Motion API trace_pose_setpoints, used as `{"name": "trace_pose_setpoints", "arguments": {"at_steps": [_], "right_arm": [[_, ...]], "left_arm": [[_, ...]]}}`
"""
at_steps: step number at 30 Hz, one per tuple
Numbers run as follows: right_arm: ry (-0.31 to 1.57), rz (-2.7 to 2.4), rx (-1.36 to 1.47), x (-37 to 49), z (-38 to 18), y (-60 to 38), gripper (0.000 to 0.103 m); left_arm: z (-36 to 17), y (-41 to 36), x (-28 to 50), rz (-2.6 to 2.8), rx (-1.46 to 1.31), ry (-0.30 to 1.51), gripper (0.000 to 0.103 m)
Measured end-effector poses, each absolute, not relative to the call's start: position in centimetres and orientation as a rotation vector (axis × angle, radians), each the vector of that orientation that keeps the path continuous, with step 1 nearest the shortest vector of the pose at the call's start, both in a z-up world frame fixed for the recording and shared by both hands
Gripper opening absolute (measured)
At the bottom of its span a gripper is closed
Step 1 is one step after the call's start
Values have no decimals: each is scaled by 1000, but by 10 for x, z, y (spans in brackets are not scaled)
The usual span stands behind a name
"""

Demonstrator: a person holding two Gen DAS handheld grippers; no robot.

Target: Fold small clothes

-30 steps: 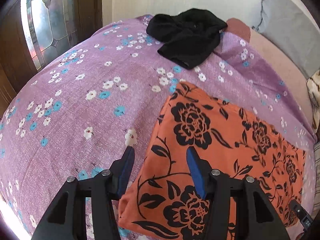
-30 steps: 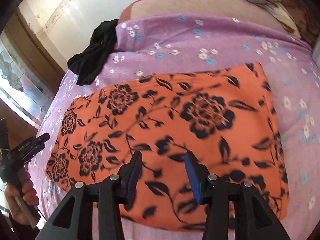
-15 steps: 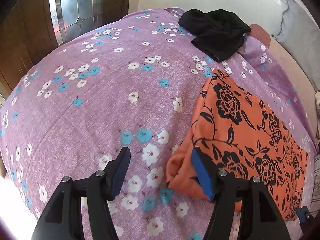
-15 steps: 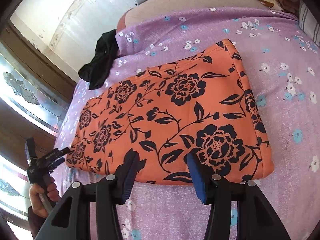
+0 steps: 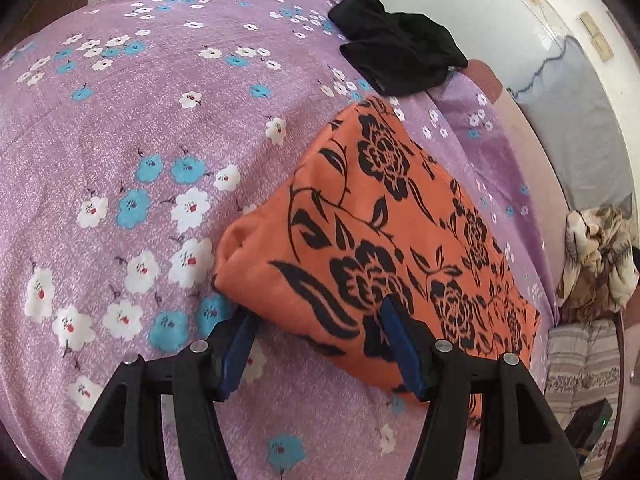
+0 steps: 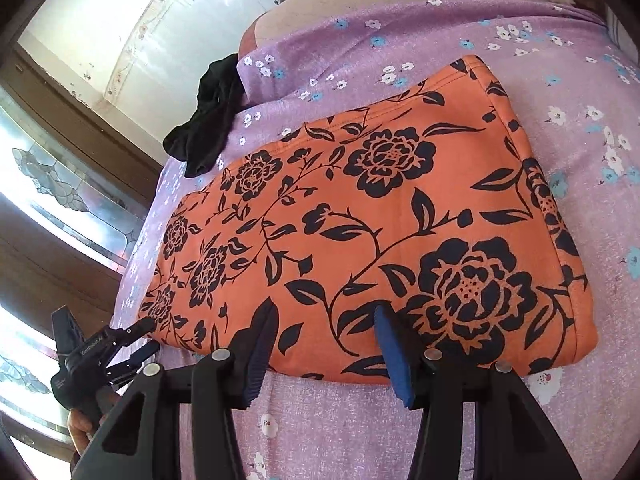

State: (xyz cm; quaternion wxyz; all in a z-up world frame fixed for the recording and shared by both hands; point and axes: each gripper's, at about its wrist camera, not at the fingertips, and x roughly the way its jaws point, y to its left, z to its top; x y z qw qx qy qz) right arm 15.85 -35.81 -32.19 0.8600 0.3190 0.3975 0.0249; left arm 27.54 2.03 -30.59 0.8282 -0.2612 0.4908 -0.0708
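An orange garment with black flowers (image 5: pixel 384 236) lies folded into a long flat rectangle on the purple flowered bedsheet (image 5: pixel 120 120); it also shows in the right wrist view (image 6: pixel 360 220). My left gripper (image 5: pixel 320 332) is open at the garment's near left corner, one finger at the sheet under the edge and the other above the cloth. My right gripper (image 6: pixel 324 332) is open over the garment's near long edge. The left gripper also shows in the right wrist view (image 6: pixel 138 338), at the garment's left end.
A black garment (image 5: pixel 396 60) lies crumpled at the far end of the bed, near the wall; it also shows in the right wrist view (image 6: pixel 212 116). A patterned blanket (image 5: pixel 596 256) and striped bedding (image 5: pixel 580 364) sit at the right. A glass door (image 6: pixel 52 184) stands left.
Both grippers pulled back and dropped toward the garment's near edge. The left gripper swung to the left corner and now straddles it. The garment has not moved.
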Motion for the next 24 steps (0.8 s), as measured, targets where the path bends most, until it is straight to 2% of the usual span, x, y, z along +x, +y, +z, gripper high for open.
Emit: {"name": "trace_pose_setpoints", "arguments": {"at_steps": [1, 2, 3, 4, 6, 9, 11, 12, 13, 15, 18, 19, 20, 22, 24], "right_arm": [[821, 59, 666, 160, -321, -358, 41], [812, 61, 657, 161, -319, -357, 37], [808, 62, 653, 162, -319, -356, 36], [817, 75, 655, 165, -321, -354, 36], [858, 90, 652, 171, -328, -350, 36], [919, 82, 587, 180, -338, -338, 37], [922, 79, 553, 181, -335, -335, 37], [925, 80, 550, 181, -335, -335, 37], [926, 83, 554, 182, -336, -336, 37], [923, 86, 564, 181, -336, -337, 37], [919, 81, 553, 180, -337, -335, 37], [918, 79, 549, 179, -337, -334, 37], [917, 77, 547, 179, -337, -334, 37], [917, 77, 545, 178, -338, -334, 37], [912, 77, 544, 177, -336, -334, 37]], "left_arm": [[-306, 19, 279, -141, -552, 1026, 63], [-306, 18, 281, -137, -543, 1009, 62], [-306, 16, 284, -131, -528, 998, 62], [-306, 13, 285, -124, -505, 985, 48], [-307, 8, 287, -131, -454, 977, 33], [-304, 4, 286, -130, -417, 947, 29], [-302, 2, 286, -126, -398, 940, 29], [-304, 2, 286, -123, -402, 948, 35], [-307, 3, 288, -126, -421, 965, 52], [-310, 5, 289, -156, -469, 971, 63], [-310, -2, 287, -150, -442, 965, 63], [-310, -4, 286, -140, -423, 958, 46], [-310, -5, 287, -132, -411, 956, 36], [-309, -2, 286, -137, -426, 946, 23], [-307, 0, 286, -145, -434, 934, 21]]}}
